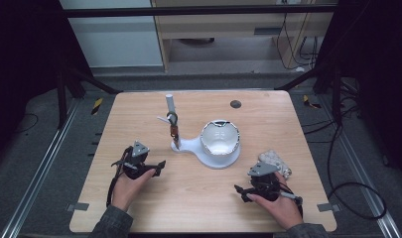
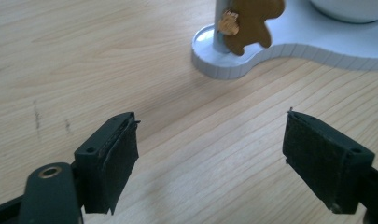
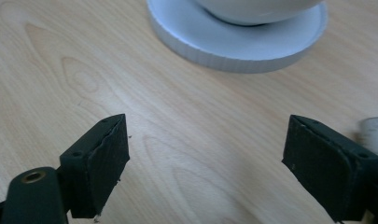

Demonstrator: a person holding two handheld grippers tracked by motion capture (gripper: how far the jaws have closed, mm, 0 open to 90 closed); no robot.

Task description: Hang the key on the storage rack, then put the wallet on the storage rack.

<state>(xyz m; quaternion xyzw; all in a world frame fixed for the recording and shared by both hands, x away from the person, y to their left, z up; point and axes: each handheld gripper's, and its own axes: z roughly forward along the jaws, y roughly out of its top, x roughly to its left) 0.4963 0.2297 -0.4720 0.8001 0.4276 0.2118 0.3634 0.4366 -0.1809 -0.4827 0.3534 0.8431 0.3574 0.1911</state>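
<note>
post (image 1: 170, 113) upright | base (image 1: 198, 148) long axis left-right | bowl (image 1: 219, 137) right end

Table (image 1: 198, 193) pale matt wood; stand (image 2: 289, 46) white plastic; bowl (image 1: 219, 138) glossy white.

Overhead and close claw cameras share white stand (image 1: 208, 151).

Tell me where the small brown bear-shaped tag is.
In the high view, the small brown bear-shaped tag hangs against the white upright post, left of the white bowl, near the table's middle.
</note>
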